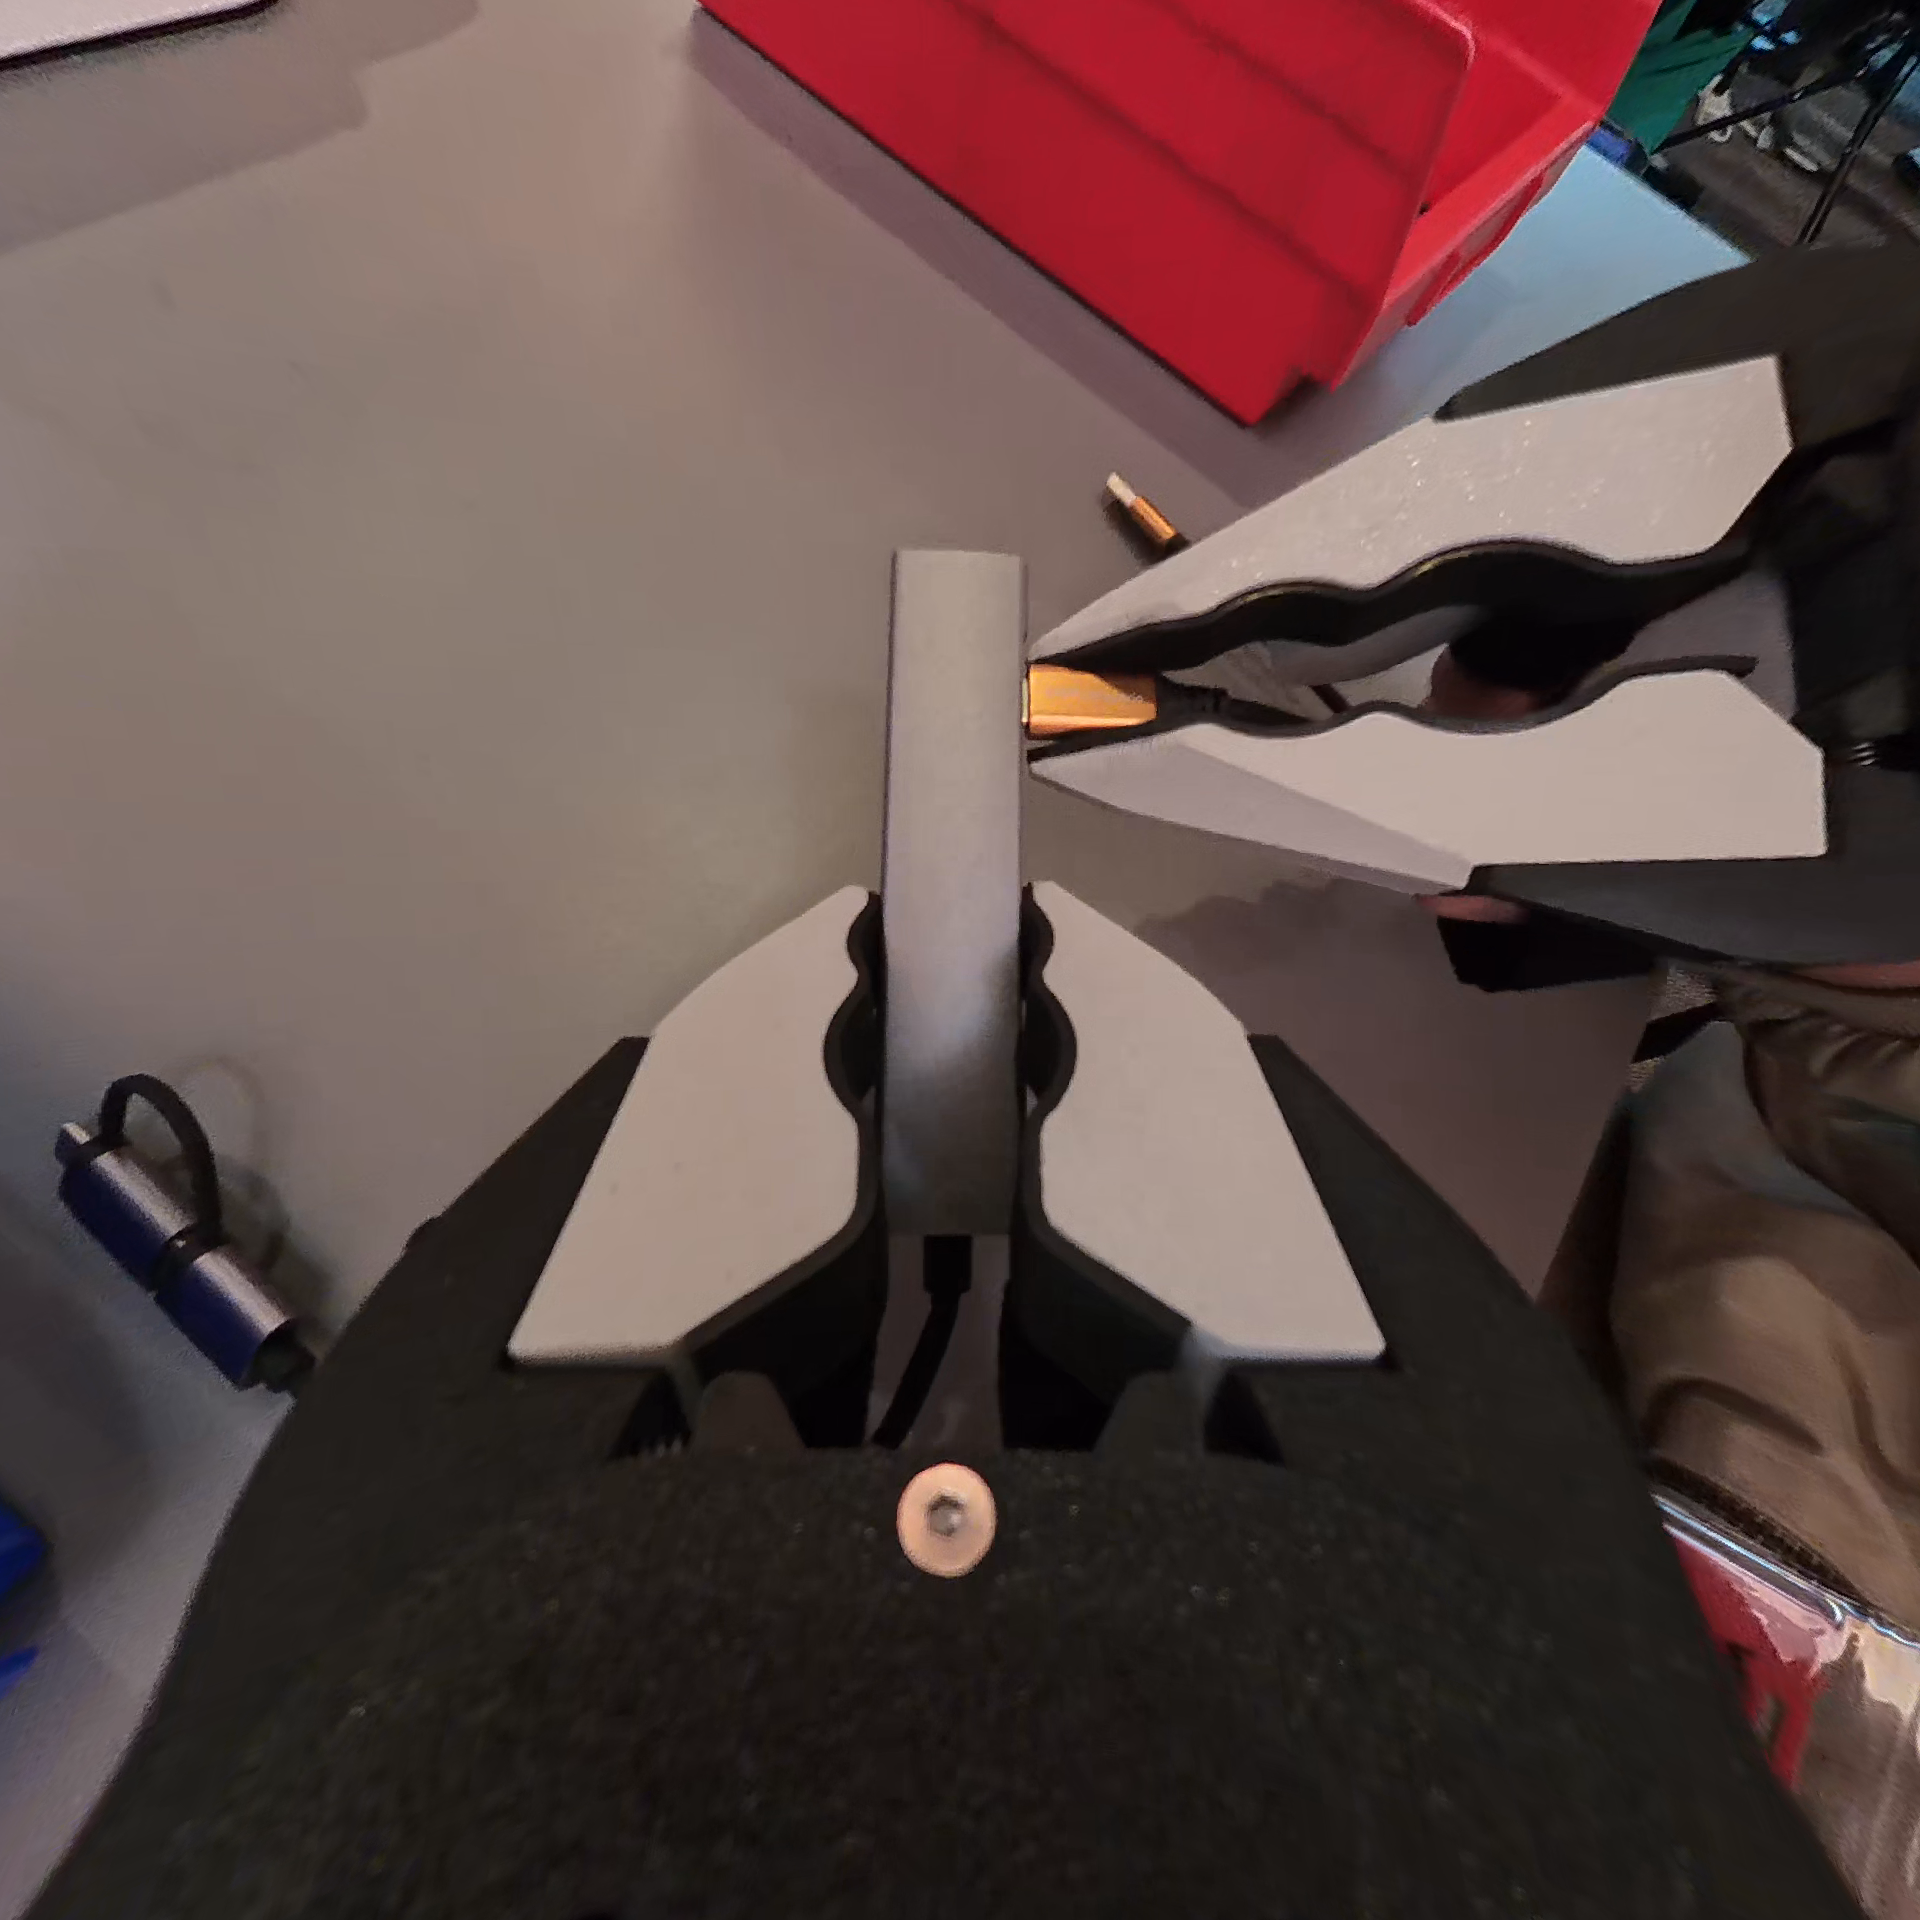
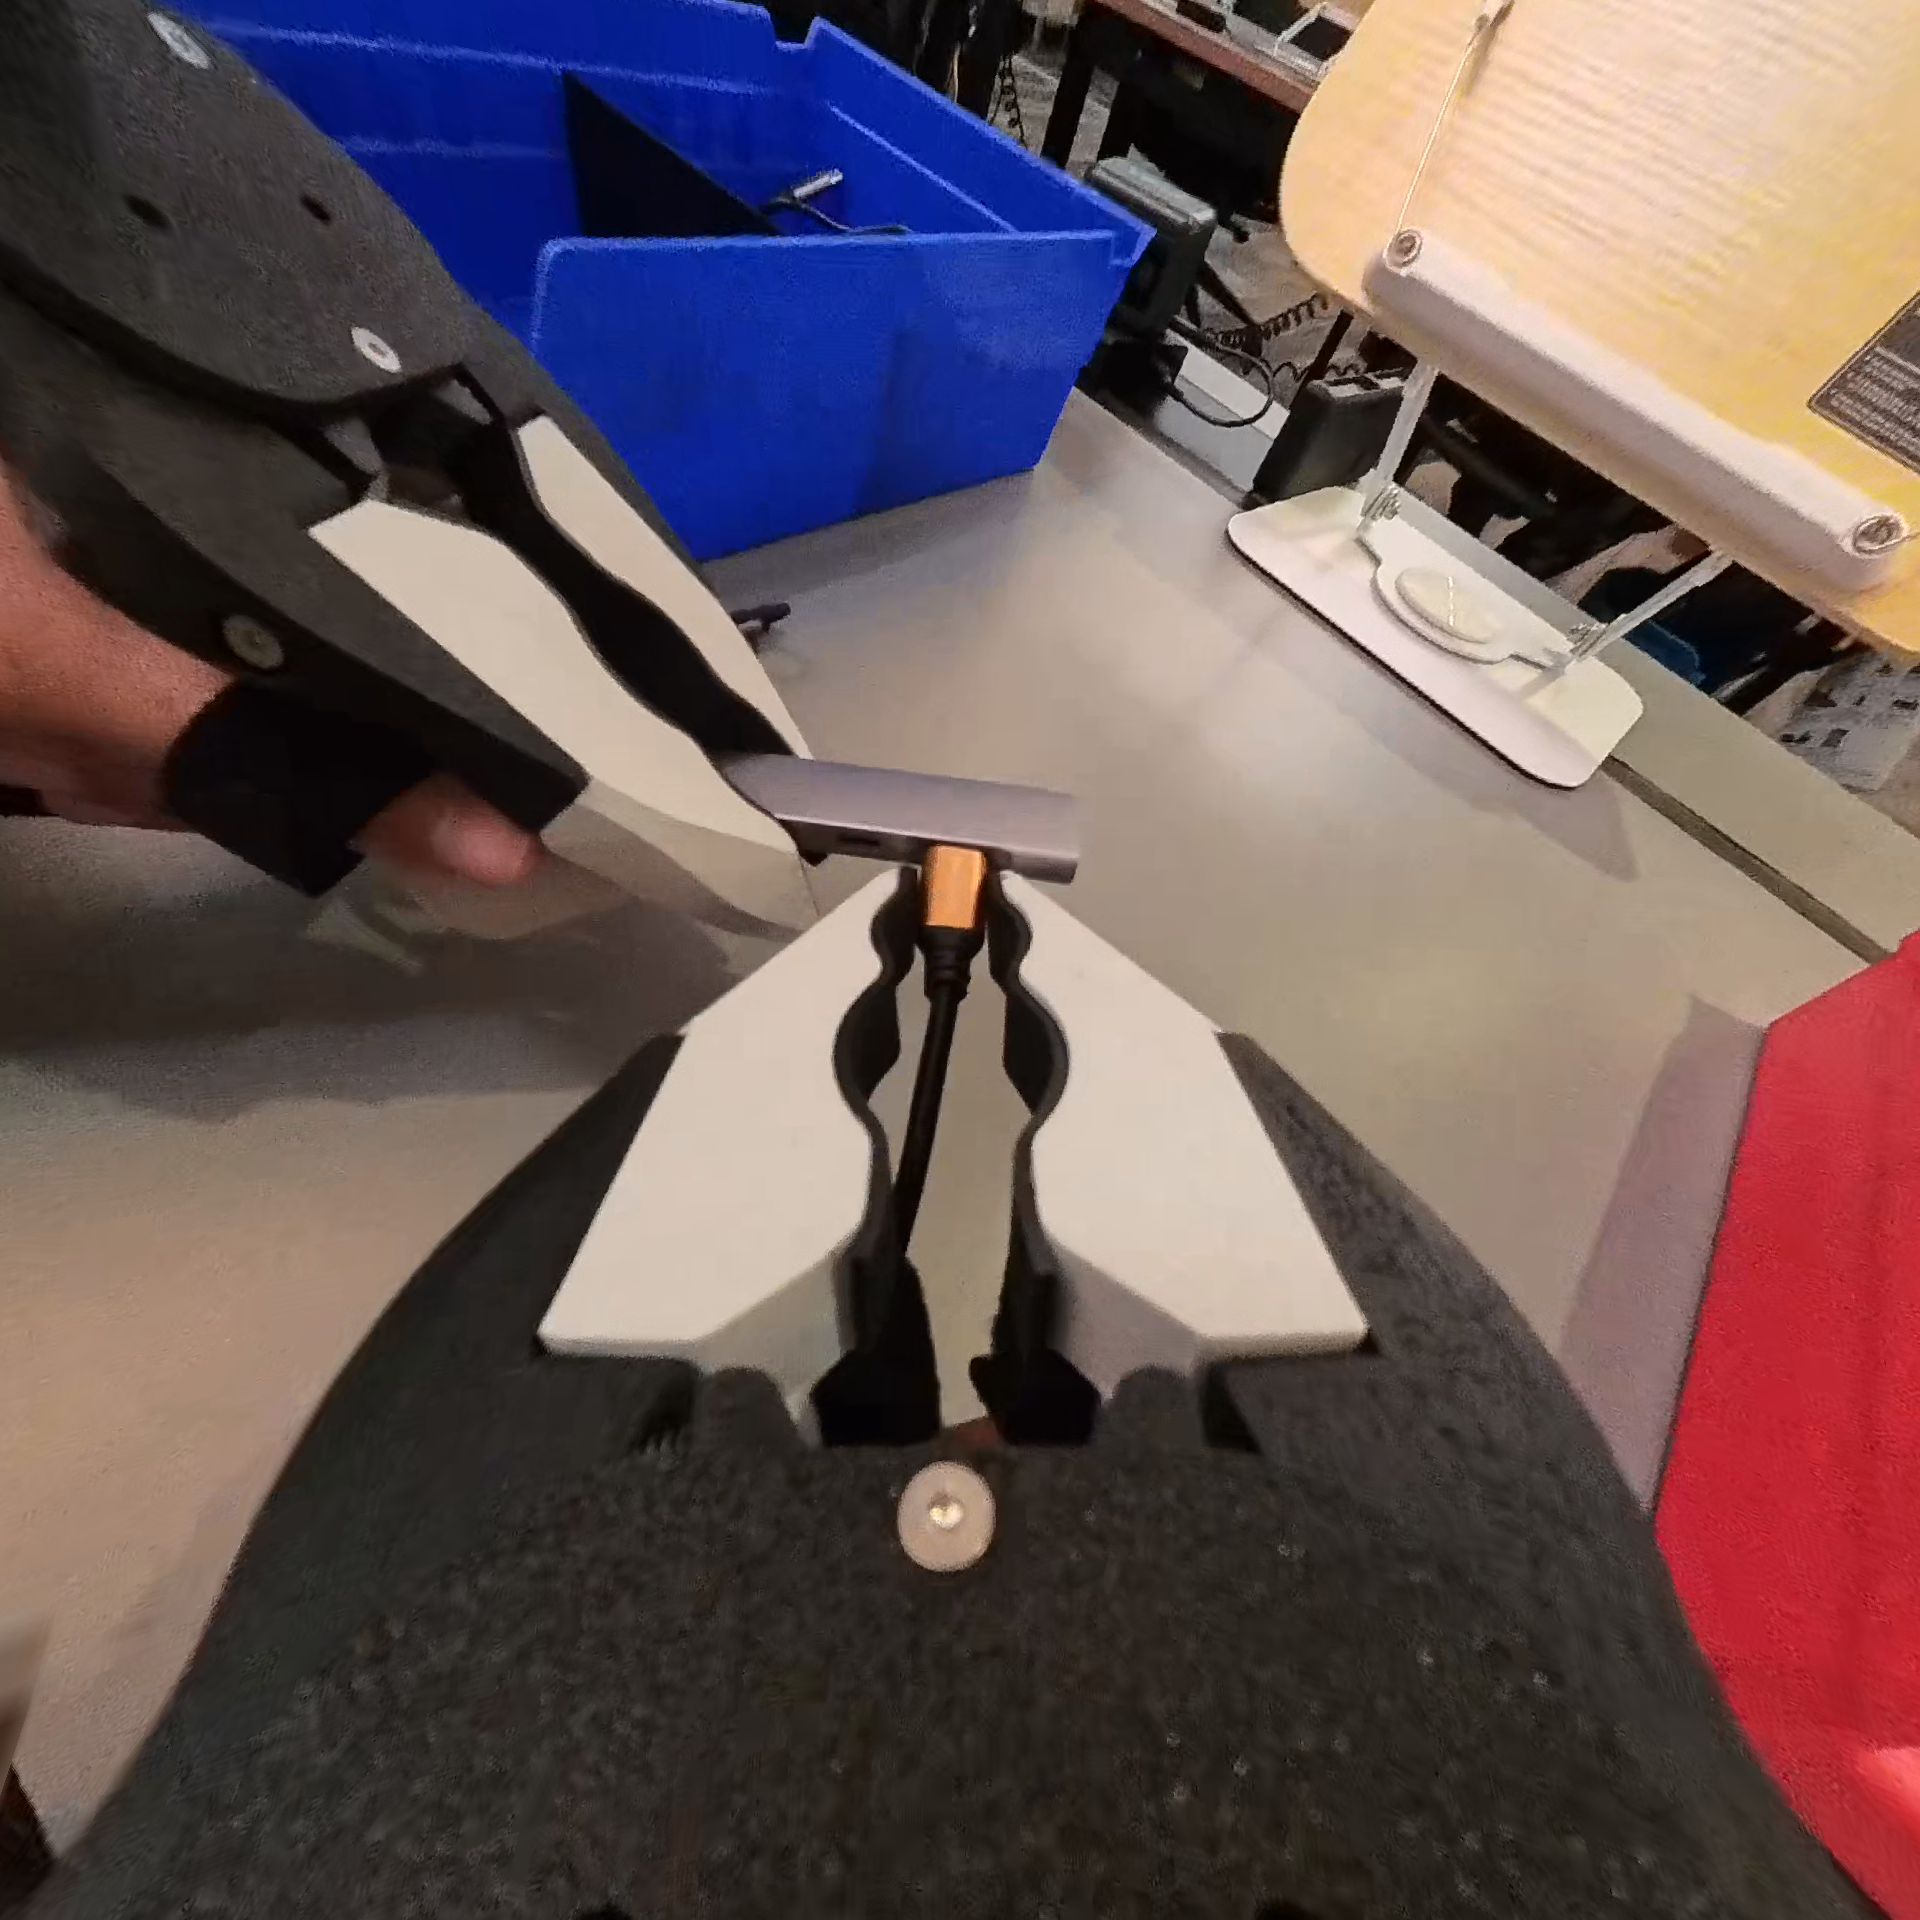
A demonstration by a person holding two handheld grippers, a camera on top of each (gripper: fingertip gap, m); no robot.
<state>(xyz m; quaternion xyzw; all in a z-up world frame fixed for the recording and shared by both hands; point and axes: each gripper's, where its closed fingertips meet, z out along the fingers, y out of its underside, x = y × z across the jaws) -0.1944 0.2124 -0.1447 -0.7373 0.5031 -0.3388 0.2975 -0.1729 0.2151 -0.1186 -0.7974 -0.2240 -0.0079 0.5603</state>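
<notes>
My left gripper (image 1: 951,914) is shut on a slim grey hub bar (image 1: 954,769) and holds it above the table, pointing away from me. My right gripper (image 2: 951,883) is shut on an orange cable plug (image 2: 951,885) with a black cable (image 2: 925,1070) trailing back between its fingers. The plug's tip meets the hub's long side (image 2: 914,821), where a port slot shows to the left of it. In the left wrist view the right gripper (image 1: 1029,717) comes in from the right, pressing the orange plug (image 1: 1091,701) against the hub's right edge.
A red bin (image 1: 1195,156) stands at the back of the grey table (image 1: 416,520). A loose orange-tipped plug (image 1: 1143,514) lies near it. A blue-grey adapter (image 1: 177,1236) lies at the left. A blue bin (image 2: 779,291) and a white lamp stand (image 2: 1455,634) stand beyond. Less than 4 cm separates the two grippers' tips.
</notes>
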